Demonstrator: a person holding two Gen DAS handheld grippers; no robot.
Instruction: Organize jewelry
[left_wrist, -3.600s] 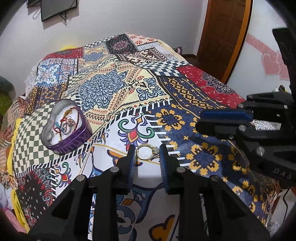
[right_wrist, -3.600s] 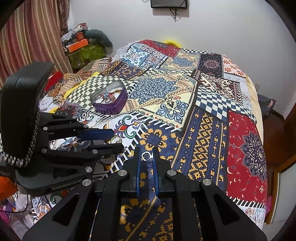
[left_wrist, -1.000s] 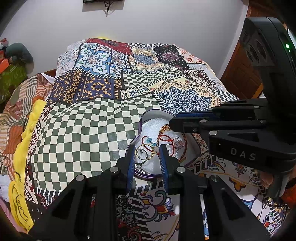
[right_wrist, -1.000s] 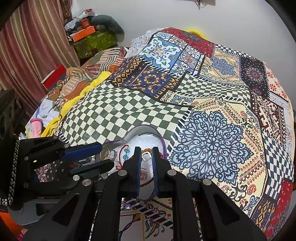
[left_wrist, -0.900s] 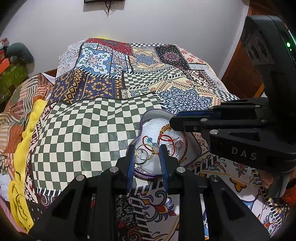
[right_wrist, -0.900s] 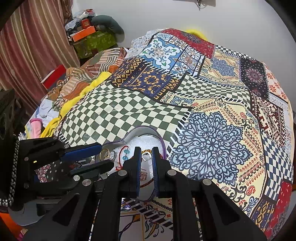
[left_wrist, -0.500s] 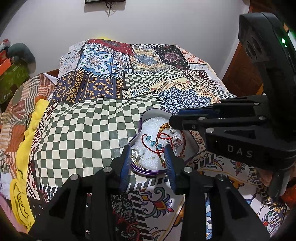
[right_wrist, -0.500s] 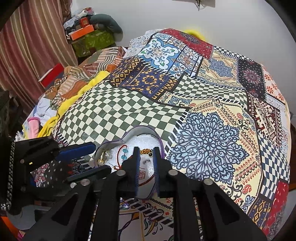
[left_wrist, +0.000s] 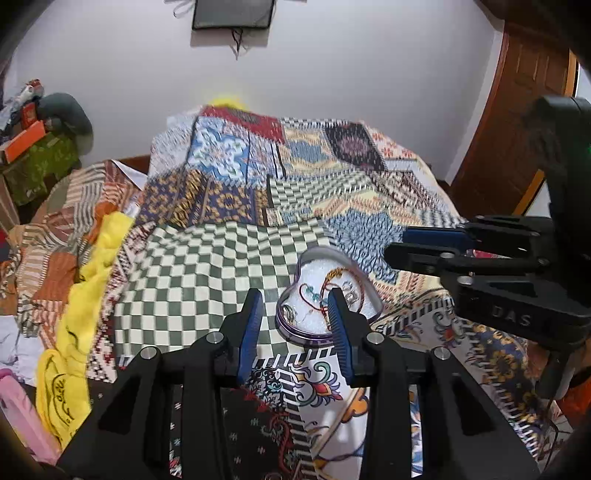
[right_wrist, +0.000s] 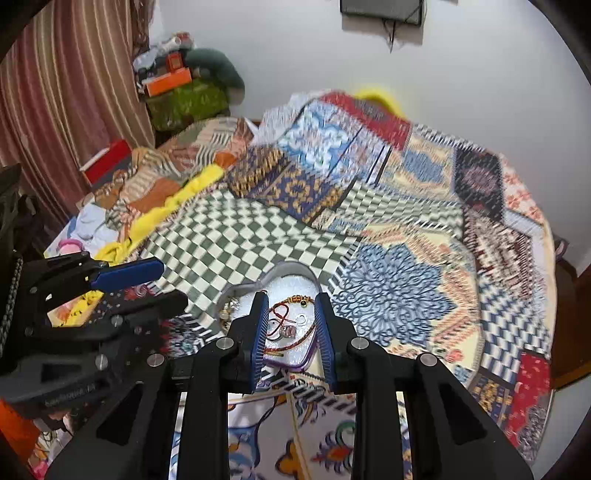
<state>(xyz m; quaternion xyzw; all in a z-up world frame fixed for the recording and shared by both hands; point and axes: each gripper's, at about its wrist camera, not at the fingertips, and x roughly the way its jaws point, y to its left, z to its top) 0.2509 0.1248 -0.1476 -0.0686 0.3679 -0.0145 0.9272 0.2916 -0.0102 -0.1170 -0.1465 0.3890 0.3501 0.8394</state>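
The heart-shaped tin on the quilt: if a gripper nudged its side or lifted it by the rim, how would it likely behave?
The heart-shaped tin looks shallow and thin-walled, so probably light and stiff. It sits on the soft quilt, so a nudge would likely slide or tilt it. The loose red cord bracelet and other small pieces inside would probably shift or spill if it tipped.

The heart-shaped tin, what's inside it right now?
The heart-shaped tin holds a white lining with a red cord bracelet, a beaded bracelet, small silver pieces and gold rings. The right gripper's fingers cover part of the near side.
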